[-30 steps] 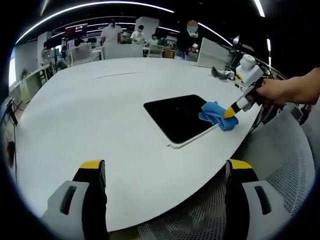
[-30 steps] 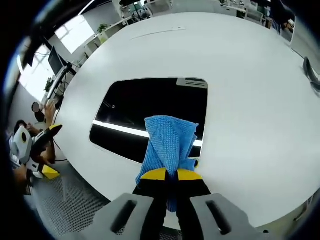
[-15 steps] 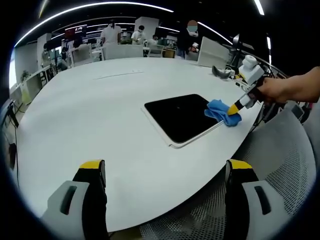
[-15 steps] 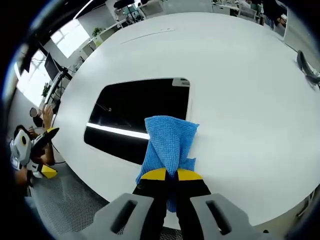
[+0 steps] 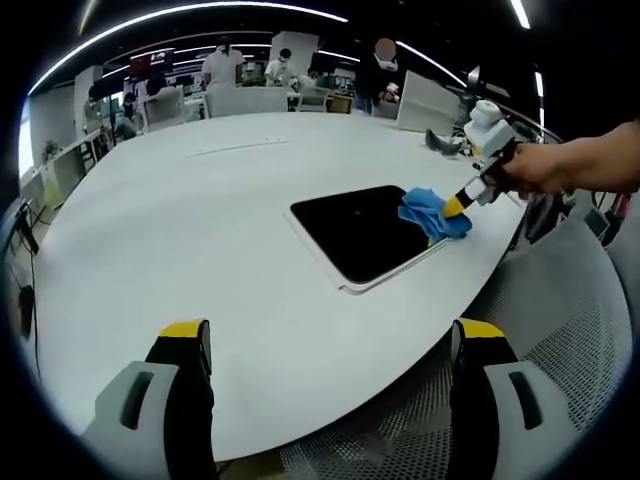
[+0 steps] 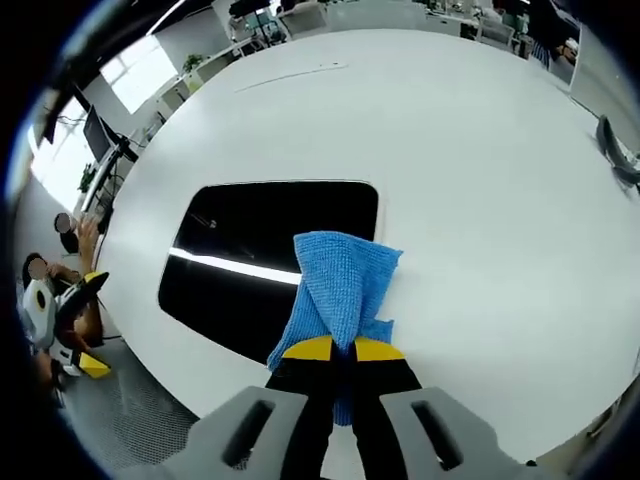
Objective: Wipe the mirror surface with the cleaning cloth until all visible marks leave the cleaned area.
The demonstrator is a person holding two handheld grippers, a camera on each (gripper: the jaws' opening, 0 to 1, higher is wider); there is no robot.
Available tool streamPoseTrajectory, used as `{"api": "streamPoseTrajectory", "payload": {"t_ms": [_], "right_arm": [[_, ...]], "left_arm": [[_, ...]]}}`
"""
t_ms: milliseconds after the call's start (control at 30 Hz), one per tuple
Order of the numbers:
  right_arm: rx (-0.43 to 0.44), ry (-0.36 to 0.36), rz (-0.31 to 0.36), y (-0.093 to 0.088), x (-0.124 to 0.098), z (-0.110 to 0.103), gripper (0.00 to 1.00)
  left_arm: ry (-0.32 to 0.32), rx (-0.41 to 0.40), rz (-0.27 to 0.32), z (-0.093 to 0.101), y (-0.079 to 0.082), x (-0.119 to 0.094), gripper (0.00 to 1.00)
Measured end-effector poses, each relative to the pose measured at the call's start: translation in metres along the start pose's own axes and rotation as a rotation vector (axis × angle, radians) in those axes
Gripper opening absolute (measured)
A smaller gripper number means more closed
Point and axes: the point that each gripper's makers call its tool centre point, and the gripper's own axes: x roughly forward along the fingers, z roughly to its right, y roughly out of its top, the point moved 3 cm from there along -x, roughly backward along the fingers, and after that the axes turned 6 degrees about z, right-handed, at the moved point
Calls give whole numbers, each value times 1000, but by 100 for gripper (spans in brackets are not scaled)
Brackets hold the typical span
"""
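A: White round table (image 5: 200, 230), mirror (image 5: 365, 232) flat, near edge.
B: Right gripper (image 6: 338, 348) pinches cloth (image 6: 338, 288) on mirror's corner; glass lies ahead-left. Left gripper (image 5: 325, 350) spread, well apart.

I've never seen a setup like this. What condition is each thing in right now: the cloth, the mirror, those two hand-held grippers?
Blue microfibre cleaning cloth: bunched, pinched at one end, draped over the mirror's edge.
Dark rectangular mirror with white frame: lying flat on the table, reflecting a ceiling light strip.
Right hand-held gripper: shut on the cloth.
Left hand-held gripper: open, holding nothing, above the table edge.
Round white table: bearing the mirror.
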Motion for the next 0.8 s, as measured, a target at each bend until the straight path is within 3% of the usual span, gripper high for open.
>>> {"api": "streamPoseTrajectory", "payload": {"t_ms": [567,633,800], "right_arm": [[-39,-13,-2,51,27,12,0],[-36,-17,2,55,29,13,0],[-53,-24,0,66,34,14,0]], "left_arm": [[2,-18,-8,-2,-1,-1,99],[24,17,45,-7,8,0,99],[21,3,15,-7,3,0,99]]}}
